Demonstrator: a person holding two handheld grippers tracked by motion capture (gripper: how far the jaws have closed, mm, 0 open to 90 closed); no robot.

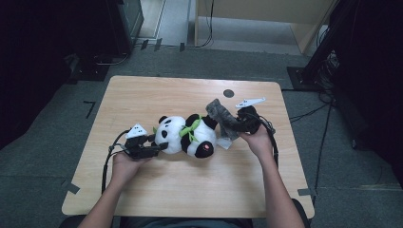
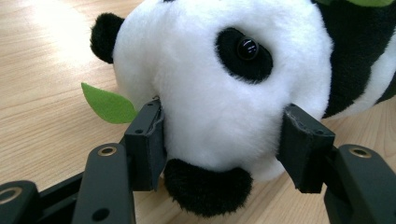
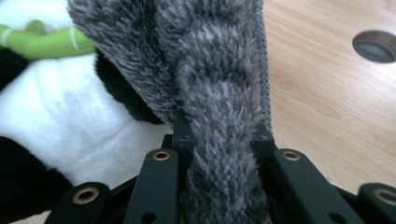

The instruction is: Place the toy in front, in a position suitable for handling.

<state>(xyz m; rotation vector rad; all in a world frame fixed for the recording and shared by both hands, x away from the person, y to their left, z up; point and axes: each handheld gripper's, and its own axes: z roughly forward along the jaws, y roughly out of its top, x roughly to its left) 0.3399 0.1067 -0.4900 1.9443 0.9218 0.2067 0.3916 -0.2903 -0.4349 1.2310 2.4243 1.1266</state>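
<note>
Two grippers, one job each. Table (image 1: 142, 190) carries the panda (image 1: 187, 135), lying on its side mid-table, so both ends are reachable. Left gripper (image 1: 159, 148) has its jaws spread around the head, pads against the plush, likely to steady it. Right gripper (image 1: 236, 124) is clamped on the grey cloth (image 1: 221, 114), held up at the panda's rear, probably for wiping or covering.

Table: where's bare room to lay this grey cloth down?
The table's far strip behind the panda, left of the round hole, is bare, as is the near strip between the forearms. The middle is crowded: left gripper around the panda's head, right gripper holding the cloth.
</note>
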